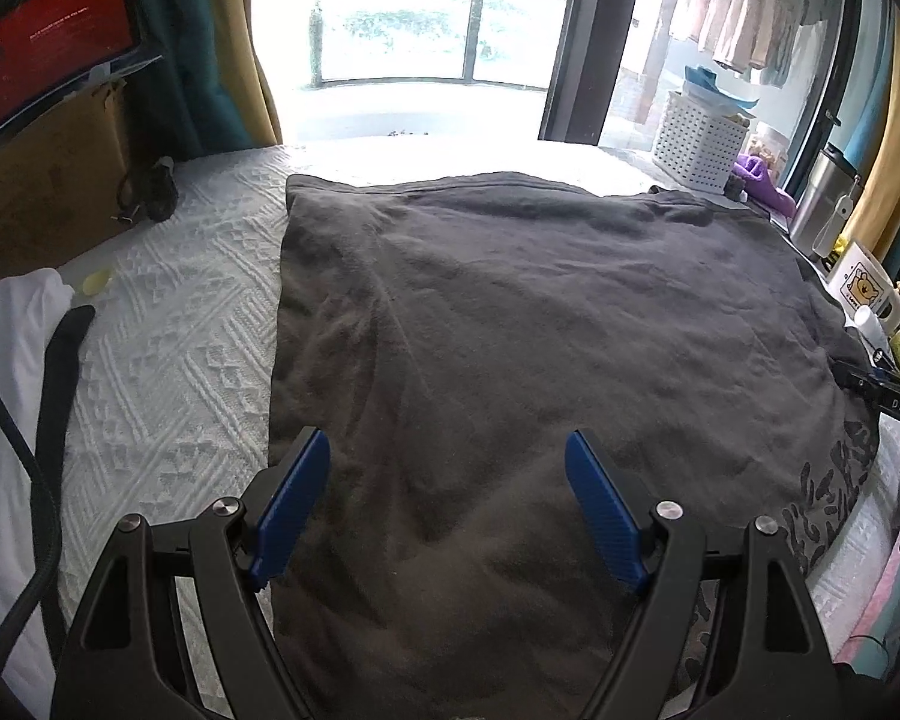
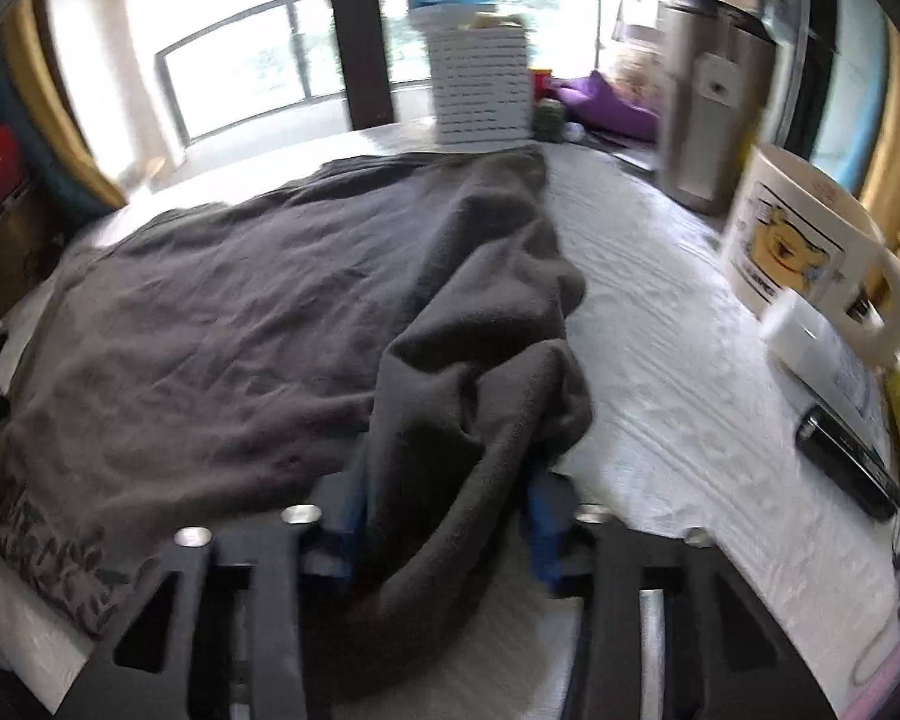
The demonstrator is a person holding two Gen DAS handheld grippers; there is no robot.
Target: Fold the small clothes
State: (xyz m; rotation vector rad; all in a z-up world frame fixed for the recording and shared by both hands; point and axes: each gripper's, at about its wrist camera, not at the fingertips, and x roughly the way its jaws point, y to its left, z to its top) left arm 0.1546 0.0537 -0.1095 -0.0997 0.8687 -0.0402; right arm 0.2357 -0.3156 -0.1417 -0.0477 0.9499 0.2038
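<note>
Two grippers working: left gripper [image 1: 447, 507] hovers wide open over the soft, floppy dark grey shirt [image 1: 510, 324]; right gripper [image 2: 447, 516] pinches its bunched edge.

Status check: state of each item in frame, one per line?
Dark grey shirt: spread flat on the bed, right side bunched and lifted.
Left gripper: open, over the shirt's near edge, holding nothing.
Right gripper: shut on the shirt's bunched fabric.
Bear mug: upright on the bed's right side.
White basket: upright, filled.
Red screen: lit.
</note>
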